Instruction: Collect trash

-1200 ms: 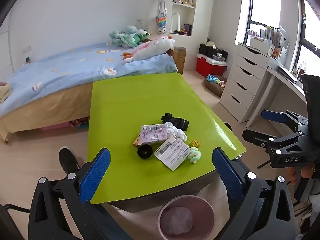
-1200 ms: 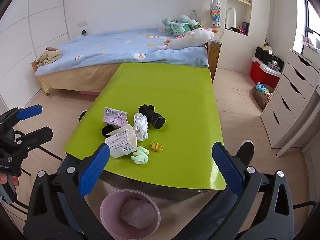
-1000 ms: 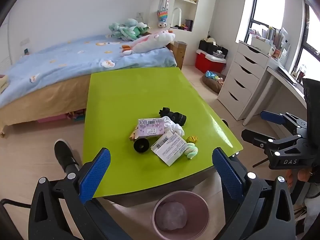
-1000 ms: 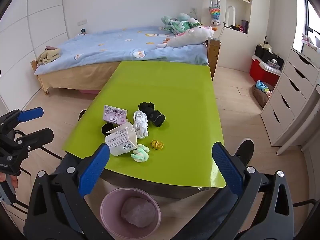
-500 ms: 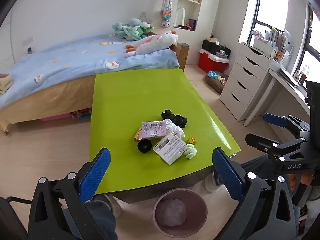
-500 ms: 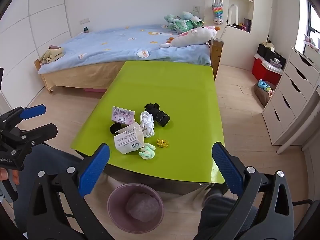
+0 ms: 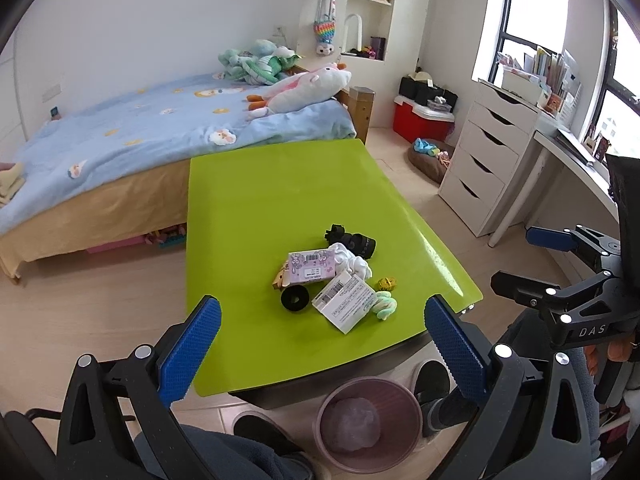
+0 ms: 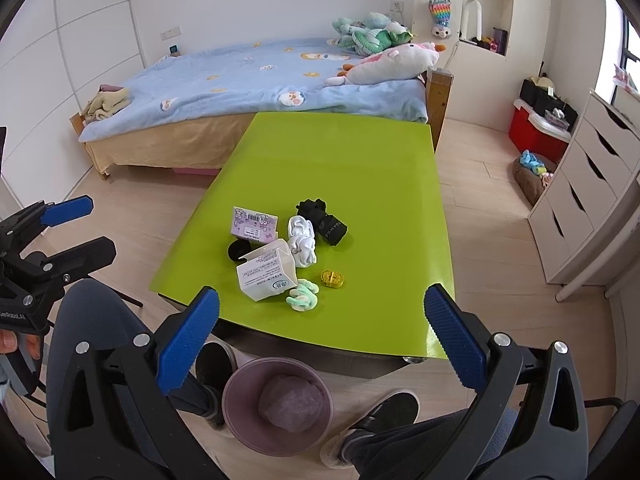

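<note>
Green is the colour of the table (image 8: 360,152), and every place below is told from it. At its left side the left gripper (image 7: 320,344) is held above the floor, with its blue fingers (image 7: 188,352) spread wide and nothing between them.

On the table, near its front edge, a small heap of things is seen. A purple box (image 8: 254,222) is found at the left of the heap. A black ring (image 8: 237,250) lies just in front of that box. A white carton (image 8: 266,274) lies on its side next to the ring. White socks (image 8: 303,240) are bunched in the middle of the heap, and a black rolled sock (image 8: 326,222) is touching them behind. A pale green twisted thing (image 8: 303,297) lies just in front of the carton. A little yellow thing (image 8: 332,278) sits to the right of it, a bit apart.

Below the table's front edge a pink bin (image 8: 276,404) stands on the floor, with a crumpled clear bag inside. Dark shoes are seen at both sides of the bin.

At the right the right gripper (image 8: 320,344) is held before the table's front edge, with its fingers (image 8: 454,340) wide apart and nothing held.
</note>
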`<state>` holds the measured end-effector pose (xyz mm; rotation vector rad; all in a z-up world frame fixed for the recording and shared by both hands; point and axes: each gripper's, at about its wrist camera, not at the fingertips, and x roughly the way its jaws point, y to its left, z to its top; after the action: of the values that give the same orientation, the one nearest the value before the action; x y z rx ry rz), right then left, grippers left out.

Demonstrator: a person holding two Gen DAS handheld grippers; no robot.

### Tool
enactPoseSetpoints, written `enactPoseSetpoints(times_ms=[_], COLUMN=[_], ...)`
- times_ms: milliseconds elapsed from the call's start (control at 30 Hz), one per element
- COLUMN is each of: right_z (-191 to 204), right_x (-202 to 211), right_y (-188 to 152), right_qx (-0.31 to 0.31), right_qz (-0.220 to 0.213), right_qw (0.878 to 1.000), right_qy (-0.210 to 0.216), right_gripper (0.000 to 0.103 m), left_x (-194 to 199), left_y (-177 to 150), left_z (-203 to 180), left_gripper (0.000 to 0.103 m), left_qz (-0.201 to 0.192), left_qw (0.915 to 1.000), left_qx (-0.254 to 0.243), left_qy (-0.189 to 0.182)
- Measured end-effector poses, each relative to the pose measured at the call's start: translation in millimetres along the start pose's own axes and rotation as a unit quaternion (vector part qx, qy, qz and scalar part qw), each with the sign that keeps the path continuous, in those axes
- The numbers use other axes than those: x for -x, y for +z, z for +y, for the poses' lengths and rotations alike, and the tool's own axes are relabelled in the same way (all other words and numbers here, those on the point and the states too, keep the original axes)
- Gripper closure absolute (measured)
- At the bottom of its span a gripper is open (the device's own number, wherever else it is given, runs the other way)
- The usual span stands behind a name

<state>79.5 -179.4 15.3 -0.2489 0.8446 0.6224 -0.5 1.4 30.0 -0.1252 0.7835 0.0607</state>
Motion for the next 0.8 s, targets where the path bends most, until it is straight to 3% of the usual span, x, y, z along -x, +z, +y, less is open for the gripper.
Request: enactPoseSetpoints(times_ms=[500,800], right_z=[4.4,-9.2], right_x=[-11.9,2.3], right_y=[3.6,8.0], right_qx=[-0.048,-0.016], right_qz=[0.017,0.004], right_qw=[0.998,1.000], right_qy=[-0.027,-0.006], right_gripper=[0.003,0.003], left_x=[-24.7,-17.6], left_y=[9.6,10.6], left_z=[9.8,-4.8], left_gripper=[0.005,0.005], left_qz=[0.011,0.000], left_qw=[0.9990,0.9999], left_qx=[-0.036,-0.001], left_qy=[-0.025,-0.012])
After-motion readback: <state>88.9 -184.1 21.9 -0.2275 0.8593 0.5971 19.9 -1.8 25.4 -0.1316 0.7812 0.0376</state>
